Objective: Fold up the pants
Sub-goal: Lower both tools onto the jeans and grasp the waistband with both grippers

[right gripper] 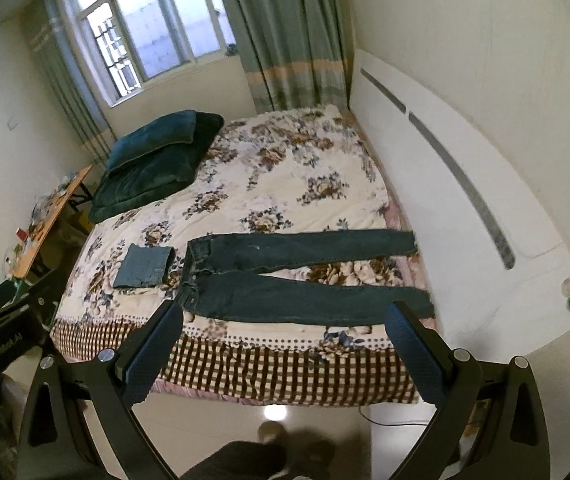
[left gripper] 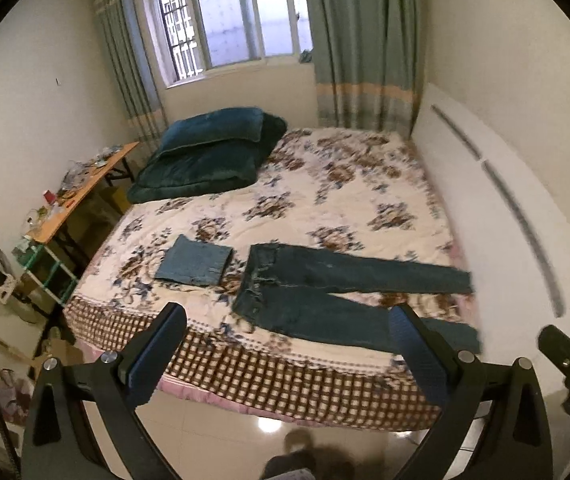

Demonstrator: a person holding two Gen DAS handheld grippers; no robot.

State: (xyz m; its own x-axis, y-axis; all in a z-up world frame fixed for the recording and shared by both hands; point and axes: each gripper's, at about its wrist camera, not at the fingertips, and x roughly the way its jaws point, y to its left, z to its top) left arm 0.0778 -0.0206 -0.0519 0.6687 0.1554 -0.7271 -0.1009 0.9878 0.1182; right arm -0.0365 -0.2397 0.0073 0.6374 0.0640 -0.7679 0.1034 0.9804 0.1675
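Left wrist view: the left gripper (left gripper: 289,344) hangs above the floor with jaws wide and empty. Dark blue denim pants (left gripper: 337,292) lie flat near the front edge of the floral-quilted bed (left gripper: 325,184), beside a folded lighter blue denim piece (left gripper: 193,260).

Right wrist view: the right gripper (right gripper: 285,340) likewise has wide, empty jaws, short of the pants (right gripper: 297,276).

A home bedroom: a wide bed under a floral quilted cover (left gripper: 325,184), green striped curtains (left gripper: 365,40) beside a barred window (left gripper: 225,20)
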